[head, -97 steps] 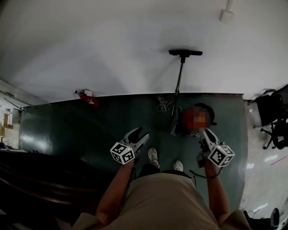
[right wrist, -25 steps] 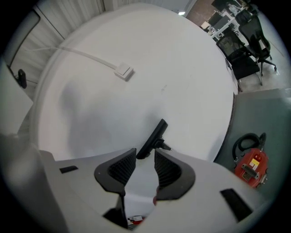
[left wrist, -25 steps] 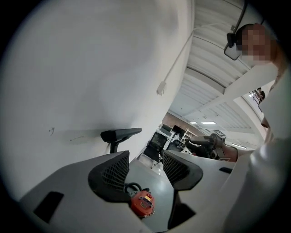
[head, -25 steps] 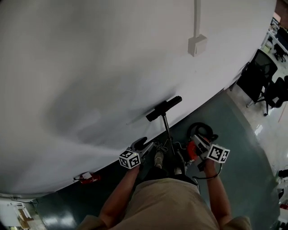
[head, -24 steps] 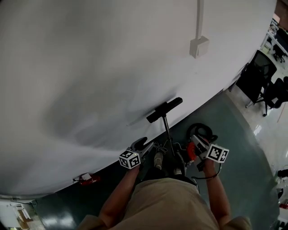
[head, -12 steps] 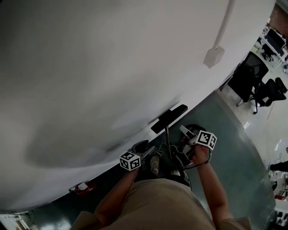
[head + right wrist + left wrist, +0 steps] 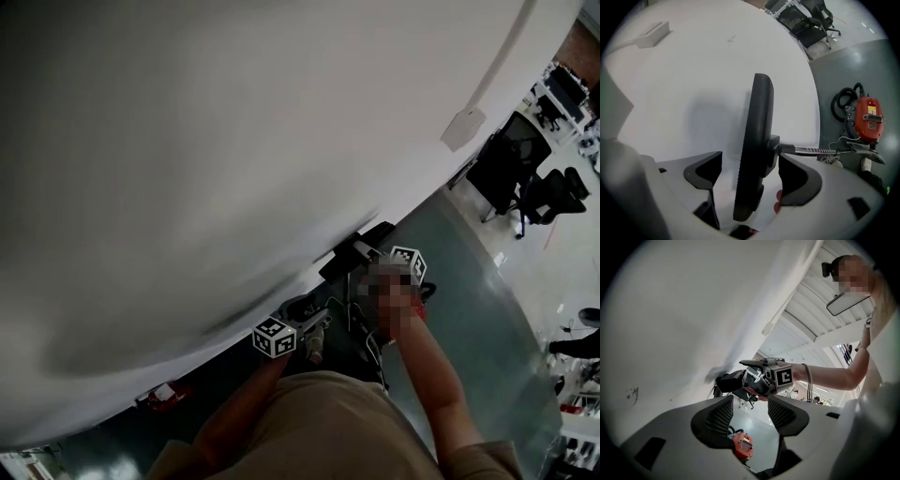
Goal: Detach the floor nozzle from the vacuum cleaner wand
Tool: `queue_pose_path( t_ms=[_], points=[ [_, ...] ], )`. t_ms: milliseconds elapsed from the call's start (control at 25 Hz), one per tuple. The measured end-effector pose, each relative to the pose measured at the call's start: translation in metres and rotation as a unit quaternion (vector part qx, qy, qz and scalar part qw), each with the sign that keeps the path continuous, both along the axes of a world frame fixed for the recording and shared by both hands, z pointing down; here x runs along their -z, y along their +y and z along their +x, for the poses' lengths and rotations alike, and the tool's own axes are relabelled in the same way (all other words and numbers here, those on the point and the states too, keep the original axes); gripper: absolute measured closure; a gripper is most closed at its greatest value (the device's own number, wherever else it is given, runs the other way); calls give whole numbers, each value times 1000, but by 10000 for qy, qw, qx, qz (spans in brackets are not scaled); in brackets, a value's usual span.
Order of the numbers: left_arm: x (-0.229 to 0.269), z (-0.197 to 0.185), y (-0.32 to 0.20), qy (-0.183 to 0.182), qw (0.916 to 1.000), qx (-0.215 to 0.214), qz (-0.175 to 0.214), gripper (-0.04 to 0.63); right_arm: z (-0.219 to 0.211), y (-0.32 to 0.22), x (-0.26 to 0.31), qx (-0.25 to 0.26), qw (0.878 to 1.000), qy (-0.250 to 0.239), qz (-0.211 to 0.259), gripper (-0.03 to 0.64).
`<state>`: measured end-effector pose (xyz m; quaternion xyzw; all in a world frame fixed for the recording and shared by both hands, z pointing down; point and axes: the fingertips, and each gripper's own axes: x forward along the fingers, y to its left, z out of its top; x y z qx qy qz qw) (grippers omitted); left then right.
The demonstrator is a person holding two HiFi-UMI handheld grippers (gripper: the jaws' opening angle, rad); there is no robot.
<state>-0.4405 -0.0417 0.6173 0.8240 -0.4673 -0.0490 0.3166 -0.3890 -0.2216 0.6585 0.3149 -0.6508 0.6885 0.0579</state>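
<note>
The black floor nozzle [image 7: 754,154] stands upright against the white wall, on the end of the metal wand [image 7: 811,150]. My right gripper [image 7: 750,173] straddles the nozzle, its jaws opening. One pad stands clear of it and the other sits close to its neck. In the head view the right gripper [image 7: 360,250] is at the nozzle [image 7: 358,246], against the wall. My left gripper [image 7: 314,317] is lower and to the left, open with nothing between its jaws [image 7: 750,416]. The red vacuum body [image 7: 868,118] lies on the floor below.
The white wall [image 7: 234,141] fills most of the head view, with a small box [image 7: 466,128] mounted on it. Black office chairs [image 7: 511,159] stand at the right. A black hose [image 7: 843,101] coils by the vacuum body. A small red object [image 7: 155,394] lies on the green floor at left.
My right gripper has swung from beside the red vacuum body up to the nozzle and opened around it. The left gripper shifted slightly. The head view has tilted further toward the wall.
</note>
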Motion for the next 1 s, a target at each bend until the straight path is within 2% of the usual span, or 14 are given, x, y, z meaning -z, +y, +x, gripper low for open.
queue_pose_path(
  t_ms=[120, 240, 320, 440, 480, 680, 840, 1000],
  points=[
    [-3, -4, -2, 29, 10000, 17, 5, 354, -11, -3, -9, 120, 9996, 217, -159, 262],
    [-7, -18, -6, 20, 9999, 133, 0, 354, -20, -5, -17, 313, 9973, 647, -170, 262],
    [-8, -27, -6, 29, 9997, 237, -17, 354, -18, -5, -26, 61, 9961, 788, -385, 262],
    [-6, -36, -4, 81, 9994, 323, -44, 354, -16, -6, -41, -460, 9934, 647, -831, 278],
    [-7, -38, -5, 97, 9994, 324, -49, 354, -17, -6, -44, -503, 9929, 643, -861, 351],
    [-27, -37, -15, 129, 9996, 199, -132, 354, -14, -7, -44, -204, 9946, 718, -723, 364],
    [-35, -39, -12, -54, 9997, -59, -213, 354, -8, 10, -35, -40, 9953, 618, -750, 365],
    [-33, -22, -4, -213, 9984, -441, -281, 354, 35, 38, -3, 55, 9970, 347, -696, 365]
  ],
)
